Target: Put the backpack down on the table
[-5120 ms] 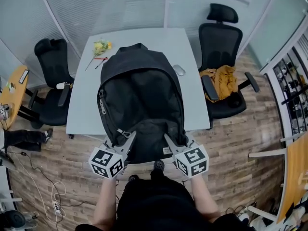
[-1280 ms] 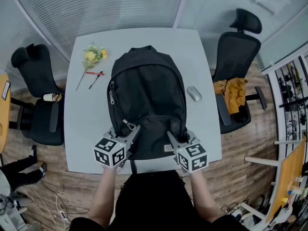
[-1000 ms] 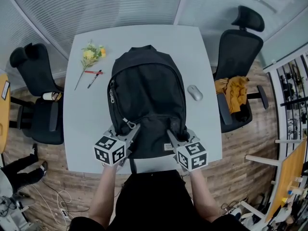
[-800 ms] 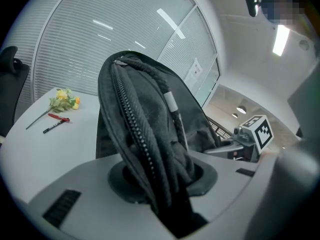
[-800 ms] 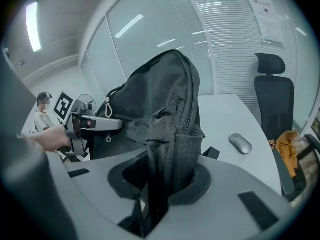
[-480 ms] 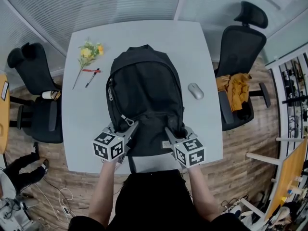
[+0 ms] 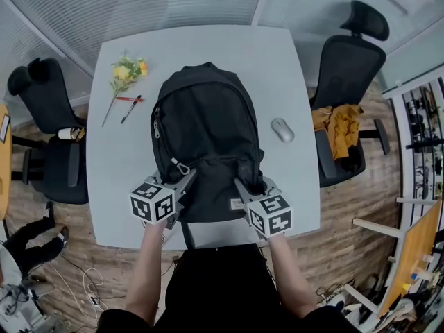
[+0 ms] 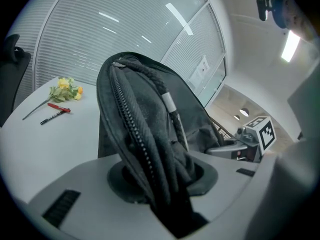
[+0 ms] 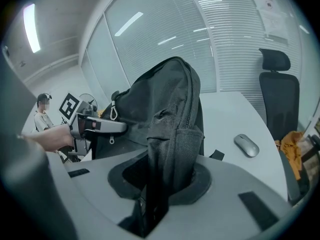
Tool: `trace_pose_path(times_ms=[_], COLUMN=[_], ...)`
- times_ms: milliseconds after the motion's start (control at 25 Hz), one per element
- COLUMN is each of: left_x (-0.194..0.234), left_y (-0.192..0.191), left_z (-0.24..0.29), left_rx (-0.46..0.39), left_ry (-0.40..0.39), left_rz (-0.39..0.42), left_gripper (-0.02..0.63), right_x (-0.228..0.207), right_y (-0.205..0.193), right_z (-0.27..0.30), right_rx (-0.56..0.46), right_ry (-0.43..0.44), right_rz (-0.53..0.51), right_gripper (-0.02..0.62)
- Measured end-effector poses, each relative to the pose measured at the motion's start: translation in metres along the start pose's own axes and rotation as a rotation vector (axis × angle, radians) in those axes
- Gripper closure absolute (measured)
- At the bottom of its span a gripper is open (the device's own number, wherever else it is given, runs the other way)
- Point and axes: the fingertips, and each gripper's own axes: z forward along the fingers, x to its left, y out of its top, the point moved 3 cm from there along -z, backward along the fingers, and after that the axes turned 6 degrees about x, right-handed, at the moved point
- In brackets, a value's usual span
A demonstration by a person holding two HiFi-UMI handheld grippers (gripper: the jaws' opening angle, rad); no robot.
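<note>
Head view gives us the black backpack (image 7: 207, 127) lying lengthwise on the pale grey table (image 7: 277, 54). Its rounded top points toward the far edge and its bottom end sits at the near edge, where both grippers meet it. Our left gripper (image 7: 187, 179) has the bag's lower left corner and our right gripper (image 7: 240, 184) the lower right corner, so the two are set apart across the bag's width. In the left gripper view the jaws are clamped on a thick fold of soft woven cloth, which fills the gap between them. A coarse toothed zipper runs along the fold's ridge, with a dark cord in a pale sleeve beside it. In the right gripper view the jaws likewise pinch a bunched fold of rough-weave cloth, and a flat webbing strap hangs down through the gap. From both views the bag bulges up in a smooth dome beyond the jaws. We cannot tell whether its near end touches the tabletop. A smooth oval mouse (image 7: 282, 130) lies to the bag's right, apart from it. A yellow flower (image 7: 125, 71) and a red pen (image 7: 129, 99) lie near the table's far left.
</note>
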Motion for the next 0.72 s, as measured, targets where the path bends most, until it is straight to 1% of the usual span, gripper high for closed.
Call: trace_pose_path(times_ms=[440, 720], left_x=[0.011, 0.019], left_y=[-0.001, -0.004], left_z=[0.008, 0.013], left_rx=[0.012, 0.015], left_ry=[-0.002, 0.012], left_rz=[-0.019, -0.025], left_gripper=[0.472, 0.456], right_x=[-0.004, -0.006], right_y=[0.001, 0.001], right_z=[0.009, 0.014], right_rx=[-0.008, -0.02], right_ry=[-0.003, -0.007], right_rz=[0.002, -0.007], right_gripper=[0.503, 0.503])
